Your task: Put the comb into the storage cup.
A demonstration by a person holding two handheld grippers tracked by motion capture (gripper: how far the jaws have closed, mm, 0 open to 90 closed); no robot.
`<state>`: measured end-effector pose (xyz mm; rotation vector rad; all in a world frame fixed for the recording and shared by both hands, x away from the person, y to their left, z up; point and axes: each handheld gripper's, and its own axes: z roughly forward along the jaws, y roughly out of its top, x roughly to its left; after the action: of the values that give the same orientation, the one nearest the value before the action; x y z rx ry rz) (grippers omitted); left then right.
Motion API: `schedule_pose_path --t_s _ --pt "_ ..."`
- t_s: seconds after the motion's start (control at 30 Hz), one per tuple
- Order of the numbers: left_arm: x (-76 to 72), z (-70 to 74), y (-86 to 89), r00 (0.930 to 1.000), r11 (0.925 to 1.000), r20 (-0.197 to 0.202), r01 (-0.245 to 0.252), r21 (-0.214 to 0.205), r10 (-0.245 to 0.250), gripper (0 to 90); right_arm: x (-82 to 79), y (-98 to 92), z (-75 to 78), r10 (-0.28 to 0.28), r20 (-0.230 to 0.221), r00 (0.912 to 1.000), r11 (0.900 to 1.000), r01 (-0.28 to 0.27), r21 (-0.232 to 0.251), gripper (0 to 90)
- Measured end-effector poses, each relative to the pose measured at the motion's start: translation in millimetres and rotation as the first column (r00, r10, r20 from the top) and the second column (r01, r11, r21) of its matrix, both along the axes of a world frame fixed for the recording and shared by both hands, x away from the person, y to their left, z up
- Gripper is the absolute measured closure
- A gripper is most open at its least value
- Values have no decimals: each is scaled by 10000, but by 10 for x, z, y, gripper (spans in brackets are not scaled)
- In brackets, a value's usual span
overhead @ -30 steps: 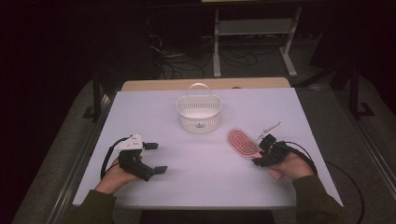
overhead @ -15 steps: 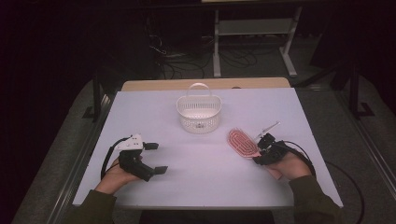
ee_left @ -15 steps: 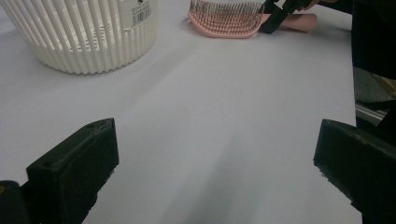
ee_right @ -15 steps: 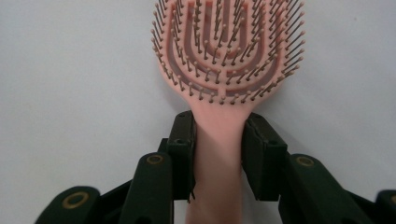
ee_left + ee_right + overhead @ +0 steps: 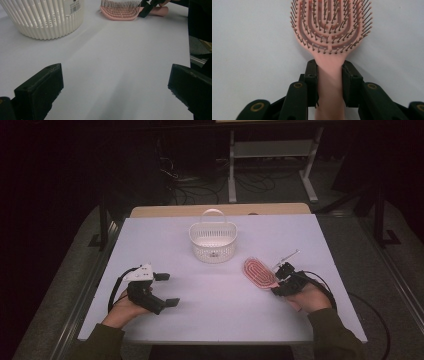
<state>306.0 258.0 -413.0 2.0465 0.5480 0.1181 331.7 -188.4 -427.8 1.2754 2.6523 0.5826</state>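
Pinching the pink hairbrush (image 5: pixel 329 30) by its handle, right gripper (image 5: pixel 329 82) has just closed for lifting toward basket (image 5: pixel 213 240); left gripper (image 5: pixel 162 290) rests spread, idle.

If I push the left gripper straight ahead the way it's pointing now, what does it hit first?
Probably nothing soon: the left gripper faces bare table. The basket sits left of that line; farther off, the hairbrush may come first, though depth is unclear.

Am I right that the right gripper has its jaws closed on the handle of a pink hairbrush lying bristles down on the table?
Not quite: the pink hairbrush lies bristles up, as the right gripper view shows. The rest holds: the right gripper has its jaws closed on the handle, and the brush lies on the table.
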Motion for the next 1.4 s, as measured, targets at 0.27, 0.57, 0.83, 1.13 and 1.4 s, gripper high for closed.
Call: schedule_pose_path --t_s 0.27,0.57,0.83,1.13,1.4 --pt "4 -2 2 10000 10000 4 3 15 -3 0 -11 -31 -6 99 123 9999 9998 -101 176 689" --pt "1 -3 -1 10000 10000 3 13 3 -13 0 -19 -51 -4 240 202 9995 9994 -246 263 689" --pt "3 -5 0 10000 10000 -6 -2 26 2 0 -33 -94 3 332 170 9993 9982 -340 497 689" --pt "10 -7 5 10000 10000 -1 -10 43 10 0 -59 -188 58 425 388 9983 9941 -462 978 688" --pt "14 -7 5 10000 10000 -23 -11 20 11 0 -84 -232 122 561 693 9960 9882 -654 1389 688"
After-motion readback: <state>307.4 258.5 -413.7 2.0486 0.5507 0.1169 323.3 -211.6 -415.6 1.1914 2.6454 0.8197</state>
